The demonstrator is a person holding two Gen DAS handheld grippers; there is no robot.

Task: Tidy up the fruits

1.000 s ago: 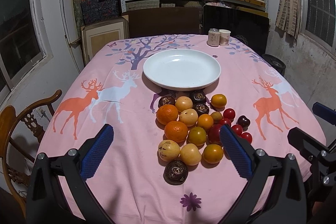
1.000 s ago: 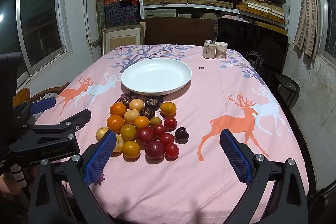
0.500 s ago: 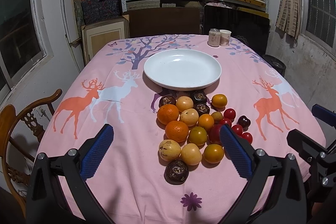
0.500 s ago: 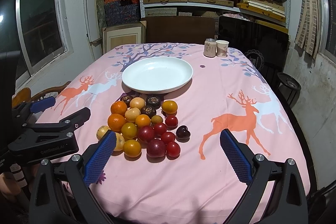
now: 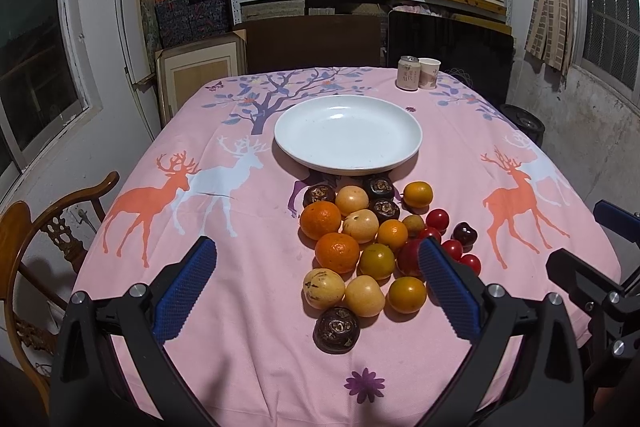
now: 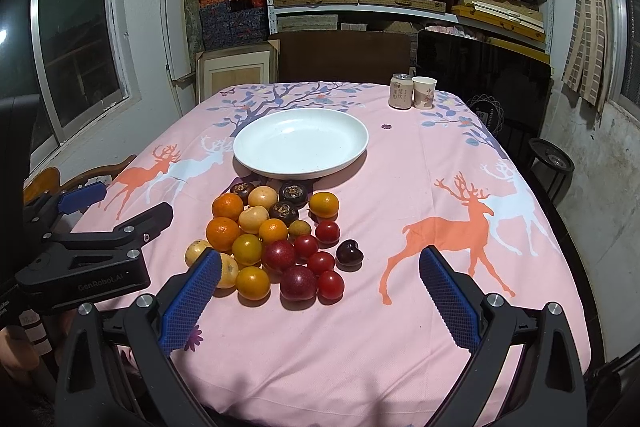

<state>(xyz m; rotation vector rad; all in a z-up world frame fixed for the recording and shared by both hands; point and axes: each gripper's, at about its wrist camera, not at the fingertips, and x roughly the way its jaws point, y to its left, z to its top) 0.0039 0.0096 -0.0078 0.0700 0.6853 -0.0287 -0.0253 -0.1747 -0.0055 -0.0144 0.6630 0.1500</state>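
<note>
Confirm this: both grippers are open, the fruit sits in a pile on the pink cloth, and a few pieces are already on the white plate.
One thing is wrong: the white plate holds nothing, as both wrist views show. The rest stands: the left gripper and right gripper are open, and the fruit pile sits on the pink cloth, on the near side of the plate.

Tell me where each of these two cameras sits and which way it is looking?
Left wrist view: sits on the left gripper, looking forward over the pink table at the fruit pile and white plate; its own two blue-padded fingers show, open, with the other gripper at the right edge.
Right wrist view: sits on the right gripper, facing the same way from further right; its open fingers show, the left gripper at the left.
Shared: plate, fruit, can, paper cup, shelves.
</note>
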